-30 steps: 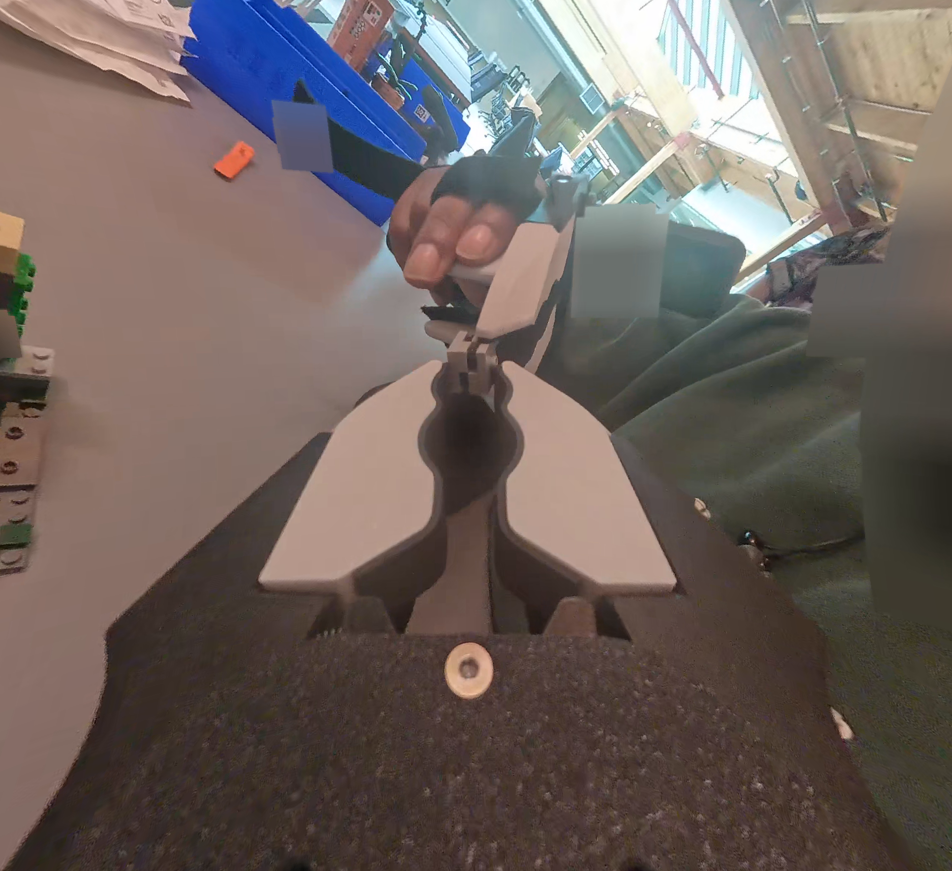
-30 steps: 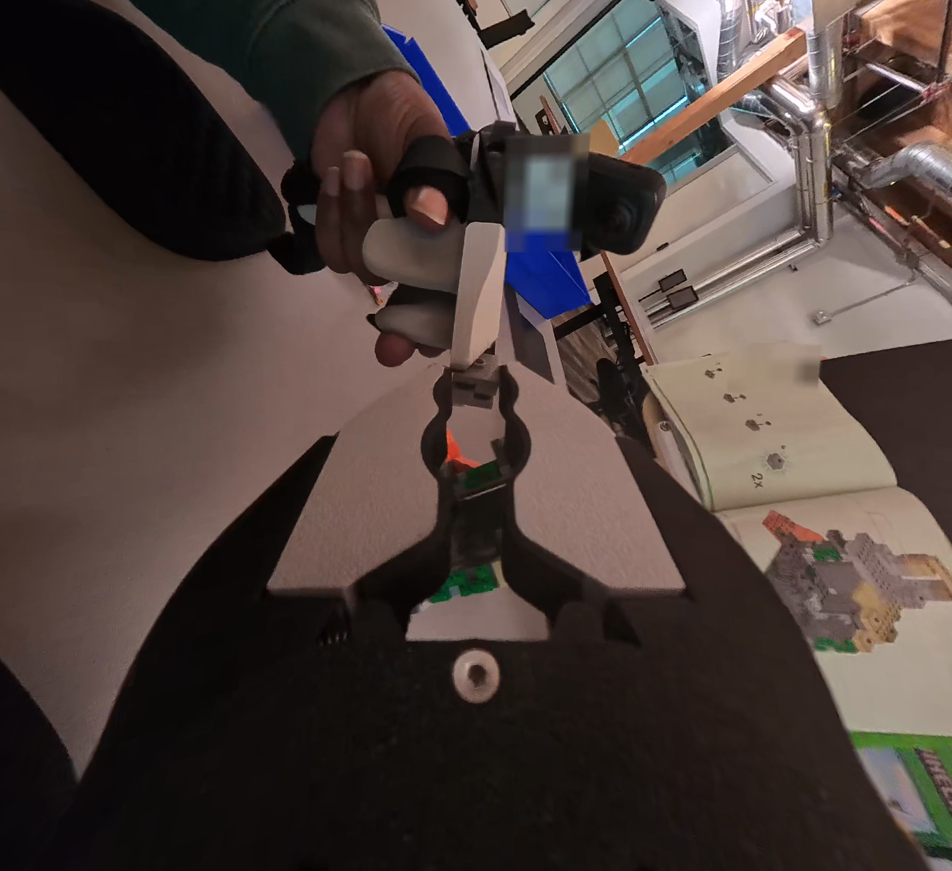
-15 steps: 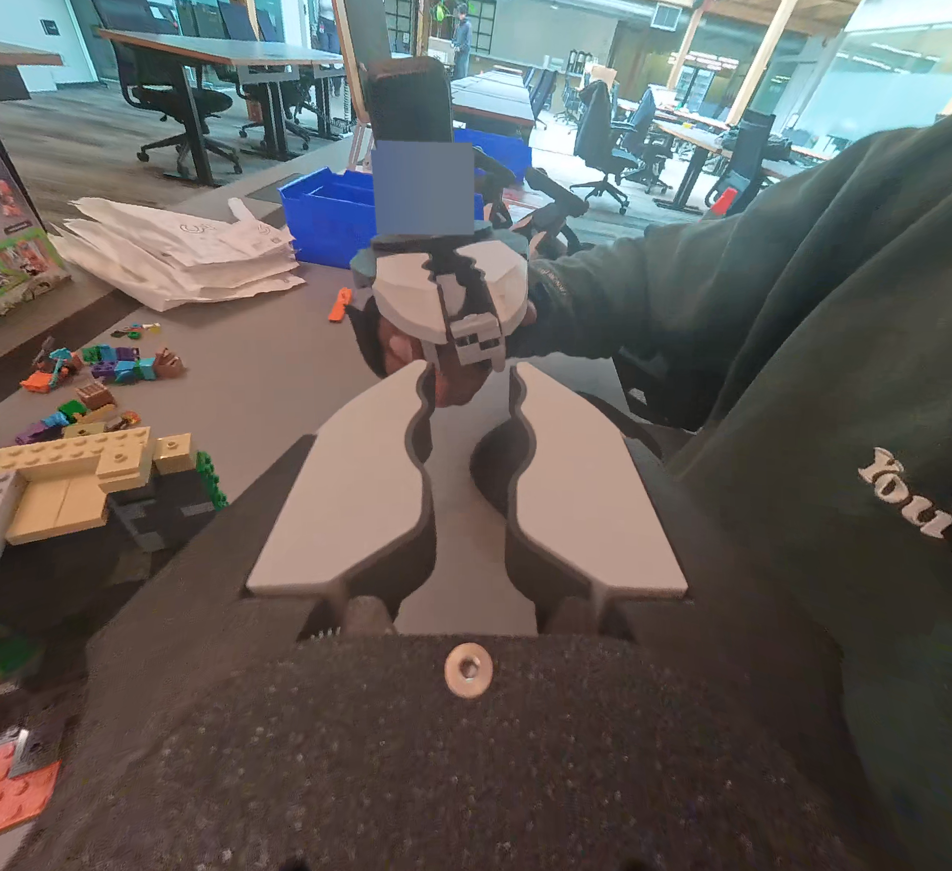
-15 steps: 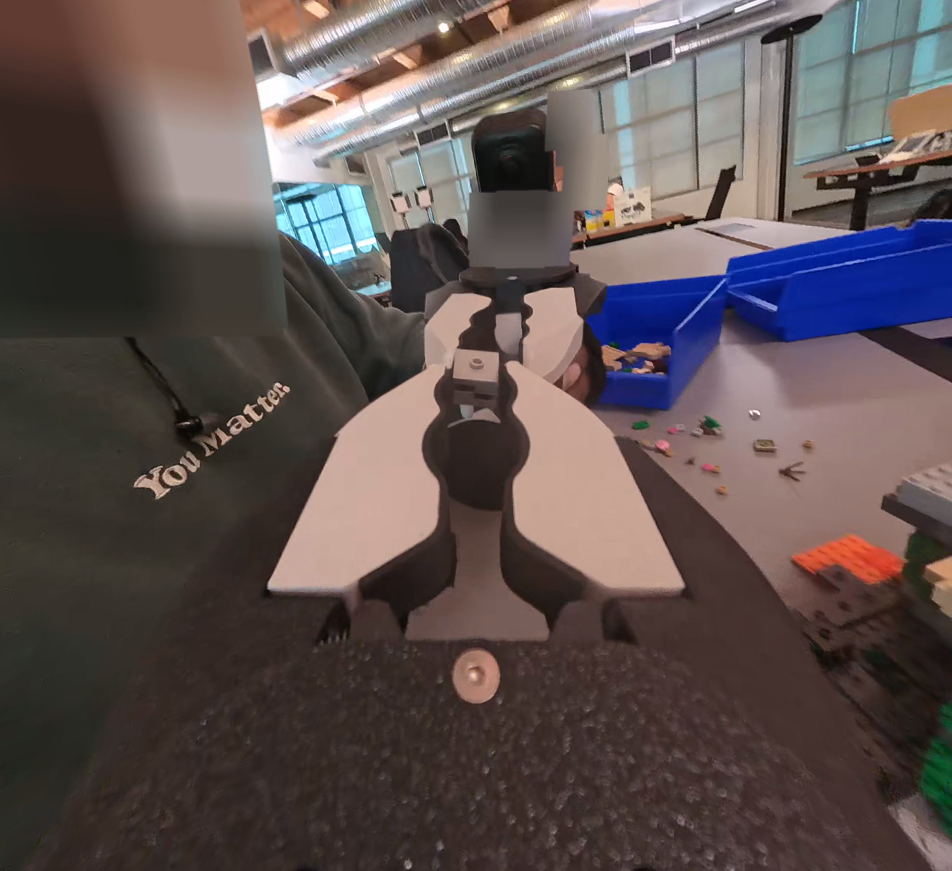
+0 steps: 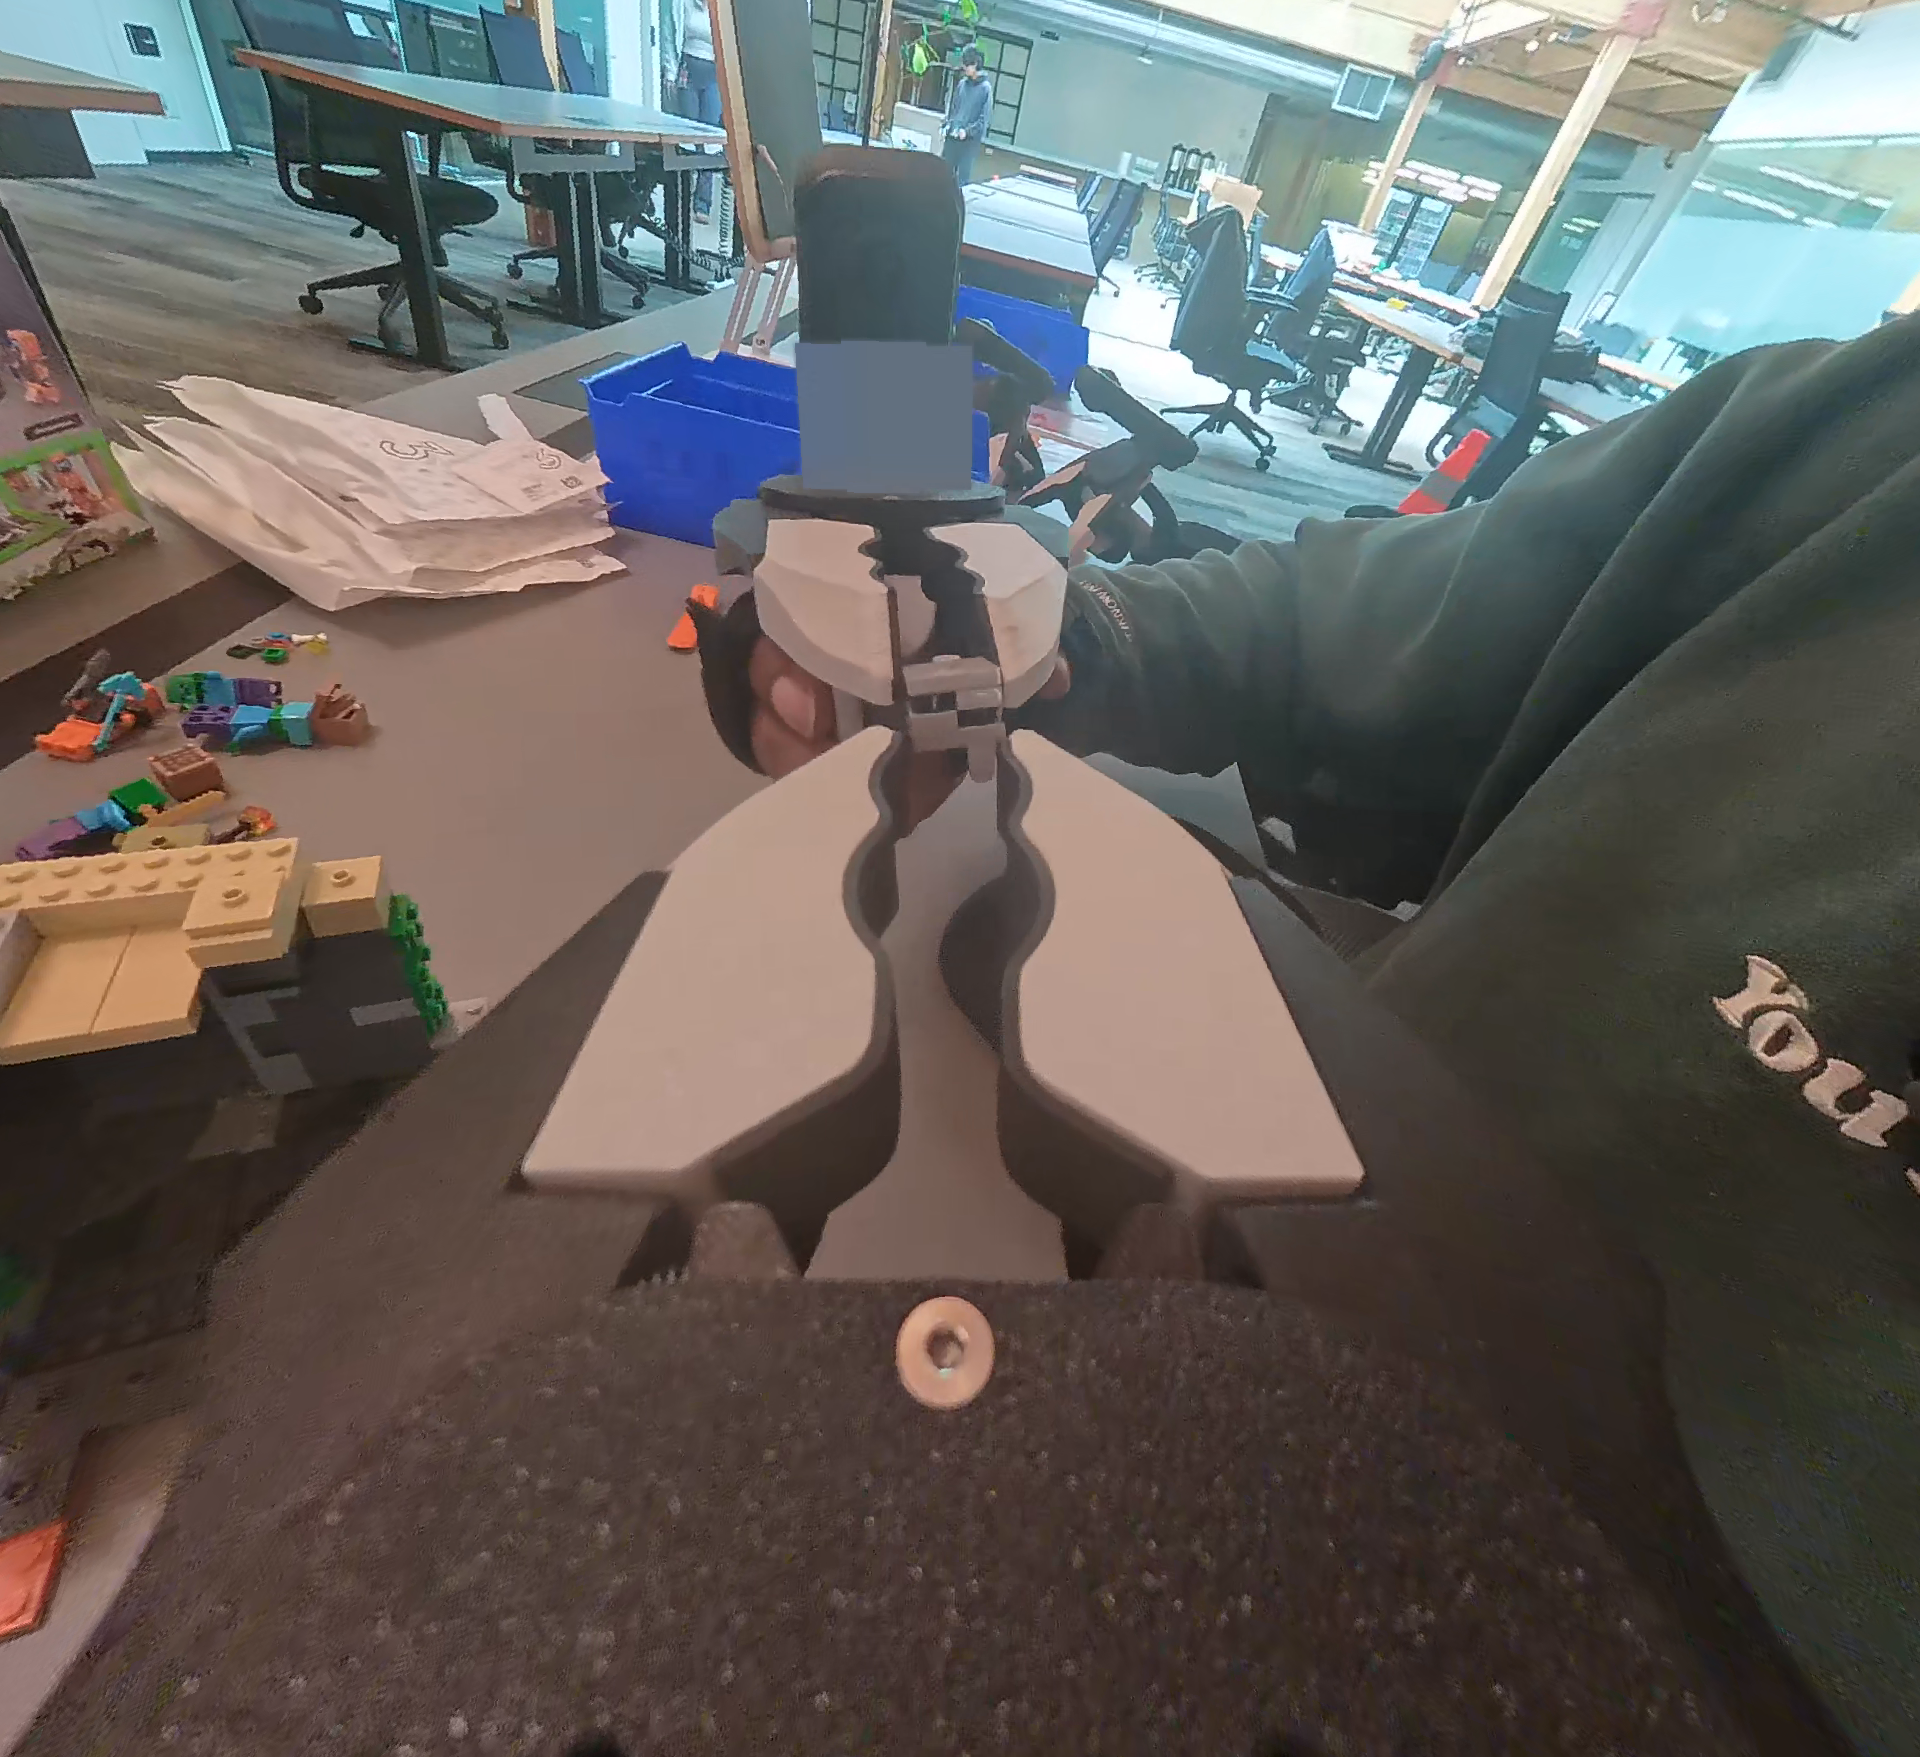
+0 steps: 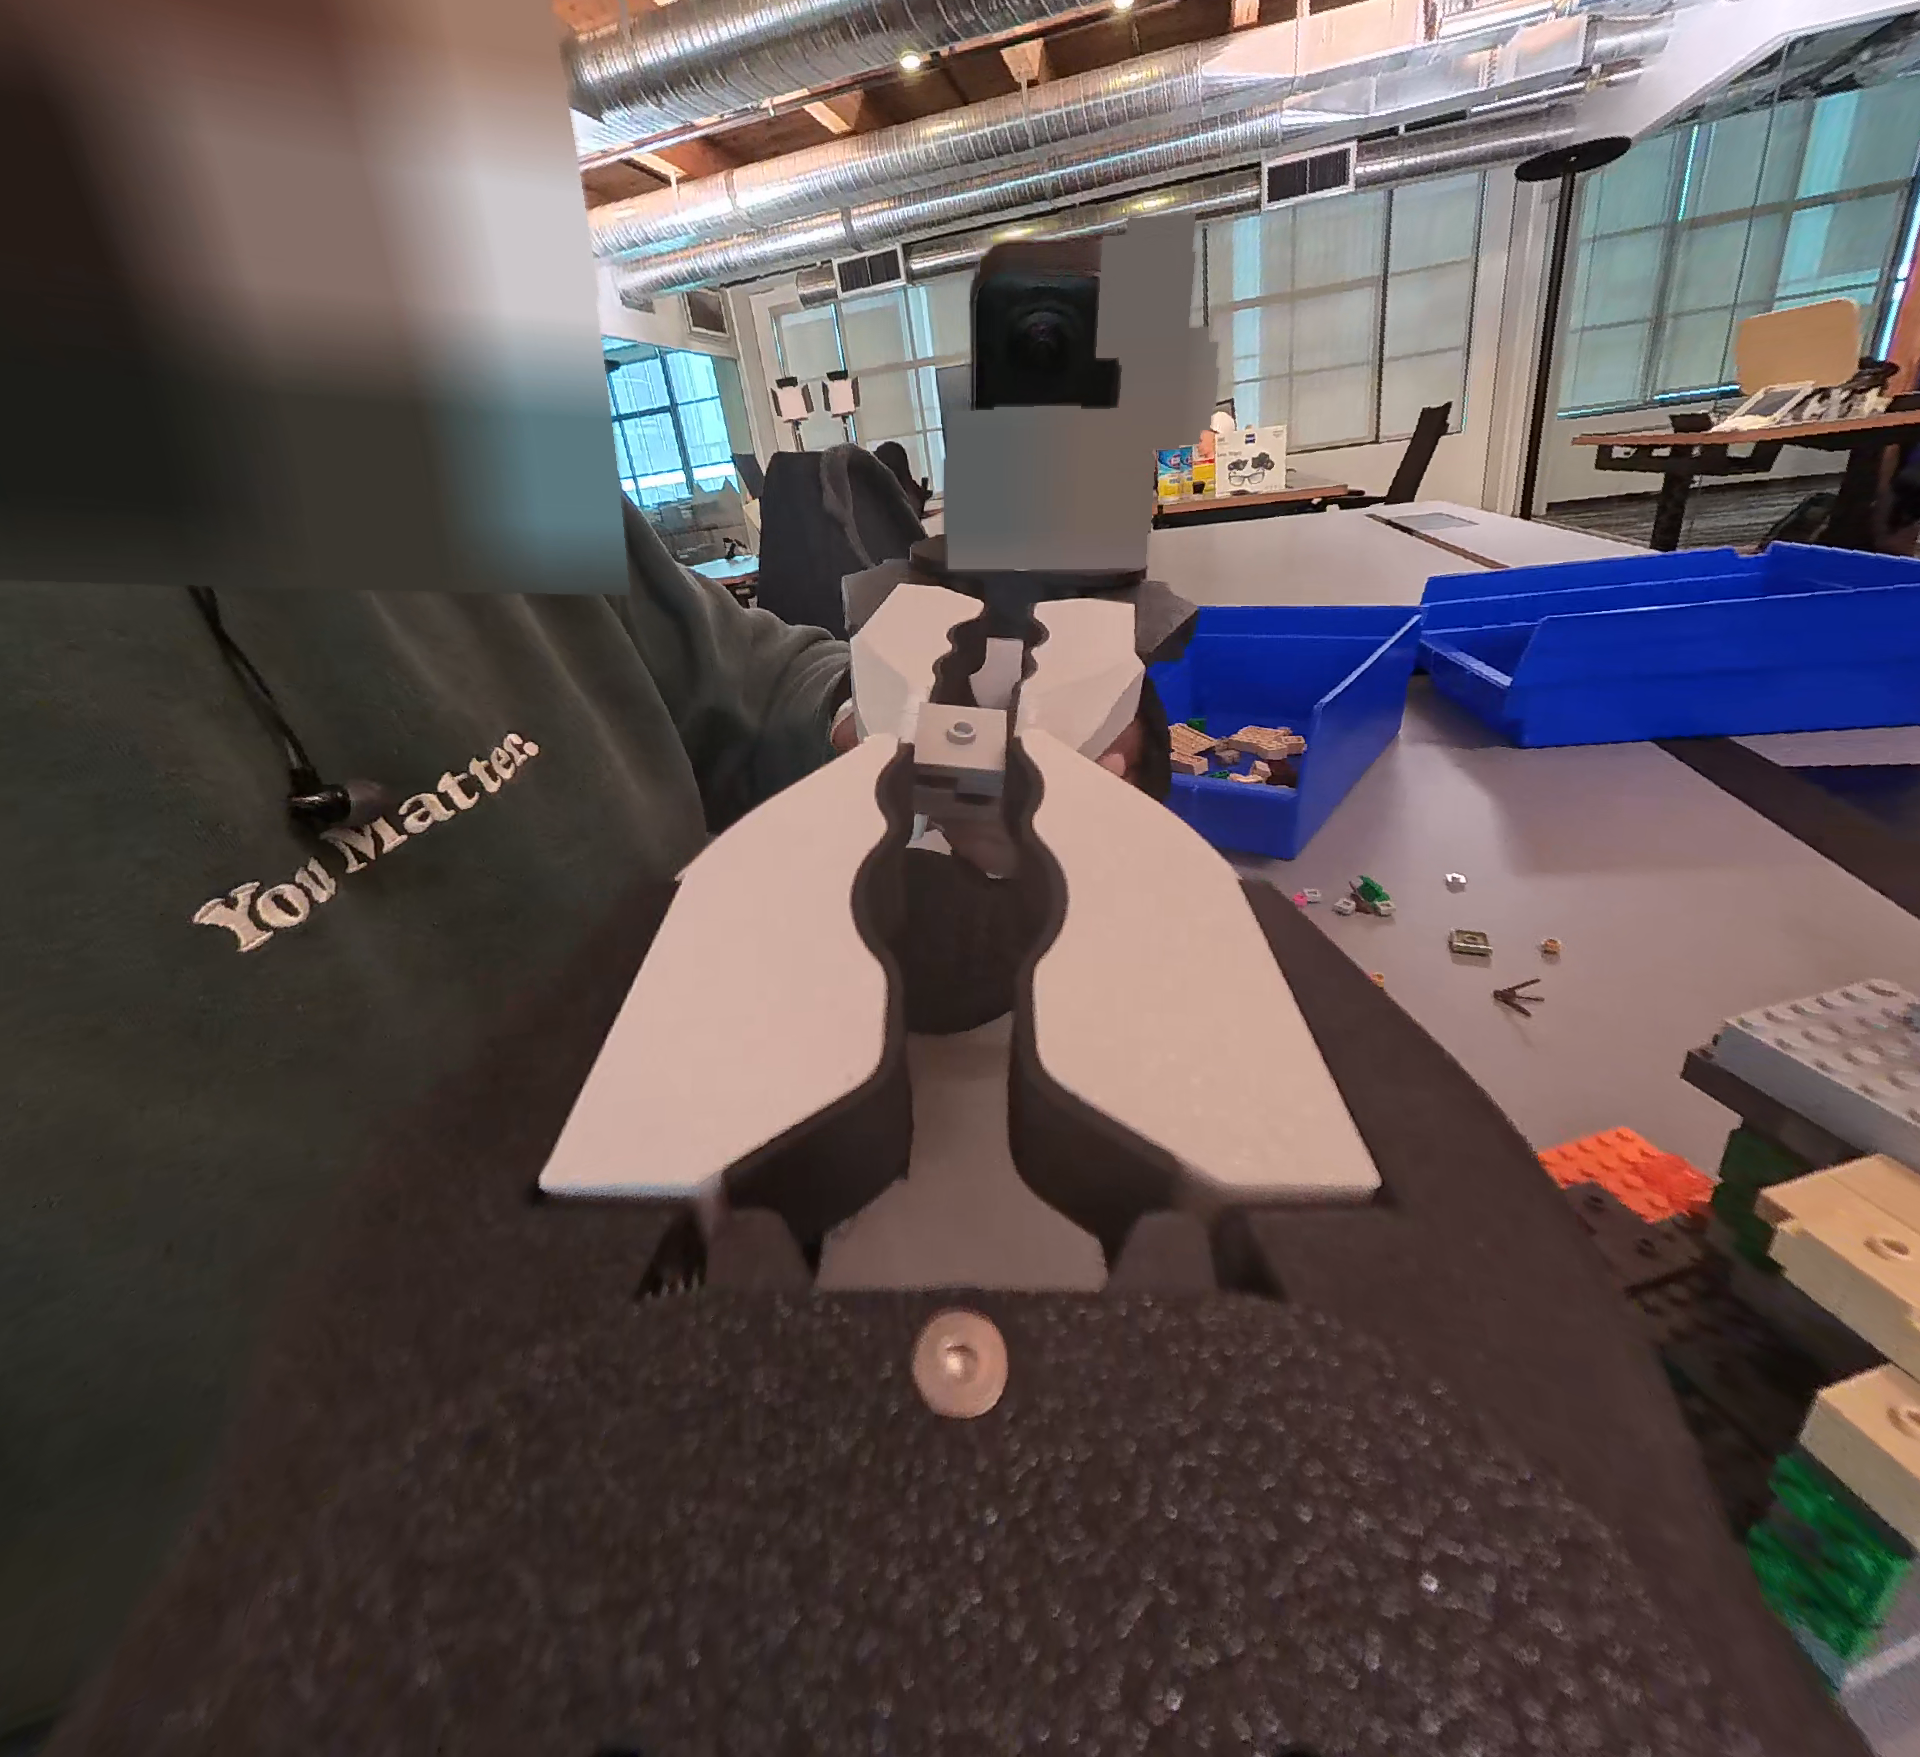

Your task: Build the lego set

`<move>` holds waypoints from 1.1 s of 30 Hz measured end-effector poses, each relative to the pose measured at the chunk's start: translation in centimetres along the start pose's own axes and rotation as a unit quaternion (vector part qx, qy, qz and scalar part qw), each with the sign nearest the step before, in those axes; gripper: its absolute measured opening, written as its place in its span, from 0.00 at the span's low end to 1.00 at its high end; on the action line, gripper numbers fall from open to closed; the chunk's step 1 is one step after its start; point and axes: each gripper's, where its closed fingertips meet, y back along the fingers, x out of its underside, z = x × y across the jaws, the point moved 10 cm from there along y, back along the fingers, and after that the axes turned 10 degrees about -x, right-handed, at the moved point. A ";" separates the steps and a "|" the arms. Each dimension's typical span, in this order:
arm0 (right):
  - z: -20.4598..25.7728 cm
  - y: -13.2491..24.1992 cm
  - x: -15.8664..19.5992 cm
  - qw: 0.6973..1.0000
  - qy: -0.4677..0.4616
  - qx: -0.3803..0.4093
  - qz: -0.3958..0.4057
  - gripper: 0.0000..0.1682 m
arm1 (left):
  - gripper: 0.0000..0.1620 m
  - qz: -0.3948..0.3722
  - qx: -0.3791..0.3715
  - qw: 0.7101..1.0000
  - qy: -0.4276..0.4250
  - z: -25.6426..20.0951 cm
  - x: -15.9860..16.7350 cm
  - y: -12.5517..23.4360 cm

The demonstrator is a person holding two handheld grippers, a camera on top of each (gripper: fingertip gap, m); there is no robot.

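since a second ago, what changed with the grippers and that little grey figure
Both grippers swung from a sideways tilt to level, facing each other. The left gripper let go of the grey figure and now stands with its jaws apart, the figure just at its tips. Unchanged: the right gripper stays shut on the figure.

White paper bags (image 5: 364,502) lie stacked on the grey table (image 5: 520,772) beside a blue bin (image 5: 675,450), with office chairs (image 5: 384,201) and desks (image 5: 468,107) beyond.
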 end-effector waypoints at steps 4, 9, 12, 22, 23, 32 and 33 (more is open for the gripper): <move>-0.1 0.0 -0.1 1.000 0.010 0.003 0.011 0.09 | 0.09 -0.003 0.004 1.000 0.014 0.3 0.2 0.0; -0.2 0.0 -0.2 0.999 0.019 0.006 0.026 0.09 | 0.11 -0.003 0.012 1.000 0.019 0.4 0.5 -0.1; -0.2 0.1 -0.1 0.999 0.018 0.005 0.027 0.09 | 0.10 -0.003 0.008 1.000 0.017 0.4 0.6 -0.2; -0.3 0.0 -0.2 0.998 0.023 0.017 0.048 0.10 | 0.09 -0.003 -0.005 1.000 -0.002 0.6 0.8 -0.2; -0.4 0.0 -0.3 0.998 0.023 0.020 0.054 0.10 | 0.08 -0.002 -0.007 1.000 -0.004 0.6 0.9 -0.1; -0.8 -0.5 -1.7 0.991 0.044 0.051 0.119 0.10 | 0.00 -0.019 -0.038 0.999 -0.029 1.4 1.1 -0.1; -0.9 -0.6 -1.8 0.990 0.045 0.052 0.120 0.10 | 0.00 -0.020 -0.036 0.999 -0.028 1.4 1.1 -0.1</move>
